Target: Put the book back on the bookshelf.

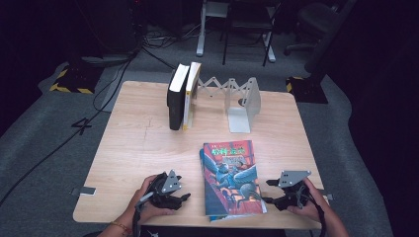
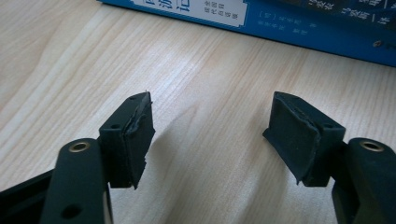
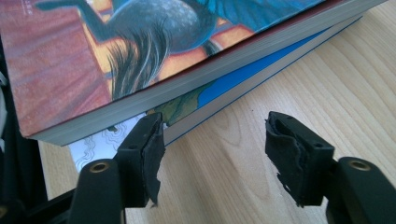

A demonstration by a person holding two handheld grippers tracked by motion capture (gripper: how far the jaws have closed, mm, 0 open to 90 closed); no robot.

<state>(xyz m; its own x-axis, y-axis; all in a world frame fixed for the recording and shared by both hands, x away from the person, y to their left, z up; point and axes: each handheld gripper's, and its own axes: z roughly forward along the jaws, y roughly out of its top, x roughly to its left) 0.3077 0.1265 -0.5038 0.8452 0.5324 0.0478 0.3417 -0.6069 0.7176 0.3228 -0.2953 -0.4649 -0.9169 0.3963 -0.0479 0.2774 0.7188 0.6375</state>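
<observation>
**Ana:** Both grippers sit at the bottom of the high view: the left gripper [image 1: 174, 193] at lower centre-left, the right gripper [image 1: 274, 191] at lower right. Between them lies a stack of books [image 1: 232, 178], flat on the table [image 1: 138, 148]. Neither gripper holds anything, I think.

**Ben:** And the upper part of this view?

**Ana:** Two upright books [image 1: 181, 96] stand at the upper centre, against a white expanding bookend [image 1: 242, 101]. The space between the books and its right plate is free. So I judge that two books are already placed and the flat ones are left.

**Ben:** What about the left gripper view?

**Ana:** Its jaws stand well apart over bare wood, nothing between them. A blue book edge [image 2: 299, 28] runs along the top of the frame, a little beyond the pads.

**Ben:** And the right gripper view?

**Ana:** Here the jaws are also apart and grip nothing. The top book [image 3: 140, 51] with the painted cover fills the upper left; a lower blue book [image 3: 261, 70] shows under it. The left pad is just beside the lower book's corner; whether it touches, I cannot tell. Lifting has not started, in my opinion.
</observation>
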